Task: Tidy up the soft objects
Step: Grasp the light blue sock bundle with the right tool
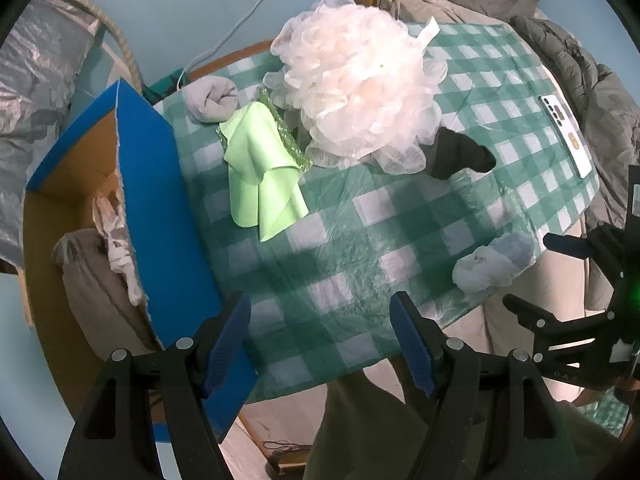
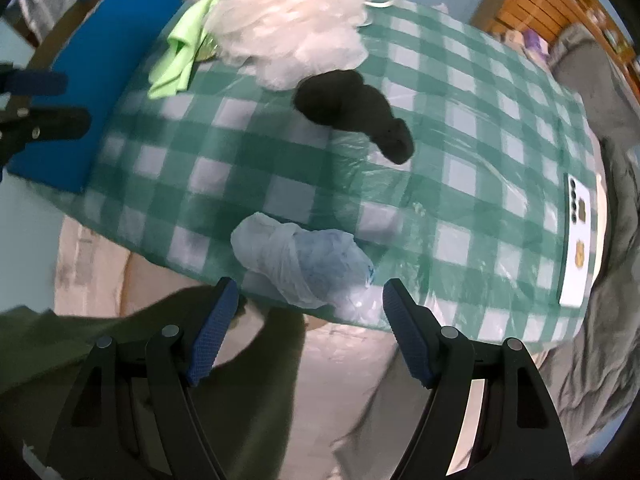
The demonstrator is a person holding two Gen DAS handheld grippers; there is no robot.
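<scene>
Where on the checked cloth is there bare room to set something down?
Bare: the near middle of the checked cloth, between green cloth, black sock and blue bundle; also between sock and phone. Crowded: far side around the white pouf and grey roll.

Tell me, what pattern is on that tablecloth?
Green and white checks on the tablecloth, clearest in the left wrist view.

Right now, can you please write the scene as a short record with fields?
surface: table with green checked cloth
soft items on the cloth: white bath pouf, light green cloth, rolled grey sock, black sock, pale blue bundle
other item: phone, near the cloth's edge
container: blue box beside the table, some items already inside
left tongs: open, empty
right tongs: open, empty, nearest the pale blue bundle
</scene>
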